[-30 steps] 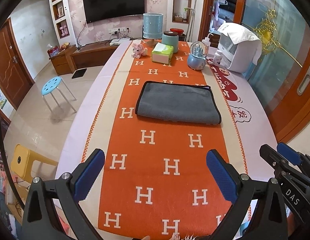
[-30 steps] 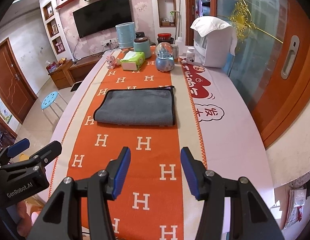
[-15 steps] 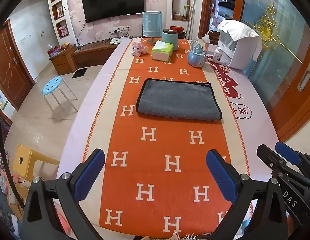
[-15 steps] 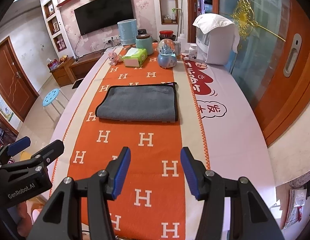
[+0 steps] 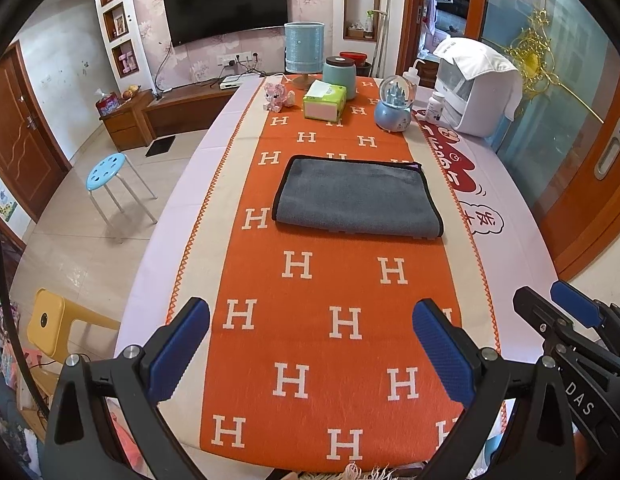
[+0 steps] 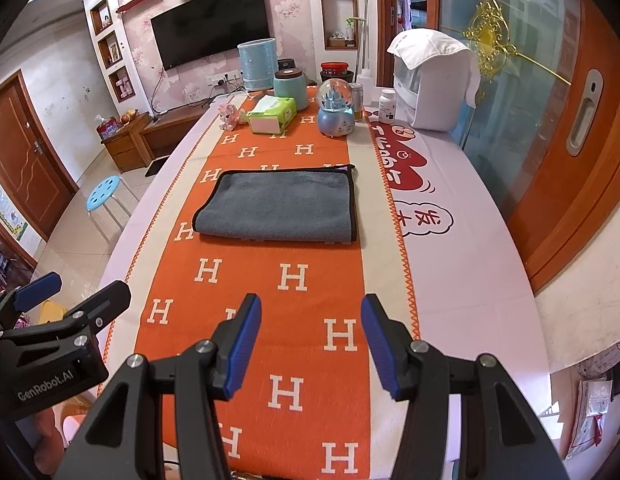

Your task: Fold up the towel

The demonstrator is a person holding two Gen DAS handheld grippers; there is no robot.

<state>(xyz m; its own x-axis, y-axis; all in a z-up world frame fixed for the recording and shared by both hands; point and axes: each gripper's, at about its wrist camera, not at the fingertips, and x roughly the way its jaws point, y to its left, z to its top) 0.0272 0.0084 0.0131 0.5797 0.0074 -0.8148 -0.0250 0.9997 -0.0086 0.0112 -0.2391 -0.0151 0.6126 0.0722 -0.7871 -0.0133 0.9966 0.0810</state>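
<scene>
Blue pads line both tools, and both hang over the near end of the table with nothing between their fingers. The left tool [image 5: 310,344] is spread wide, its pads far apart above the runner [image 5: 333,320]. The right tool [image 6: 310,340] is also parted, though more narrowly, and grips nothing either. Each one shows at the edge of the other's view: the right tool at the lower right of the left camera, the left tool at the lower left of the right camera.

Beyond them the orange runner with white H letters stretches down the middle of the table [image 6: 469,264]. The towel [image 5: 355,198], grey with a dark edge, lies folded flat on the runner, well apart from both tools, with its fold toward them.

Past the towel, at the far end, stand a tissue box [image 5: 325,100], a snow globe [image 5: 394,105], a teal jar [image 5: 339,77] and a small pink toy [image 5: 276,96]. A white appliance [image 6: 433,84] sits at the far right corner. A blue stool [image 5: 106,168] stands on the floor to the left.
</scene>
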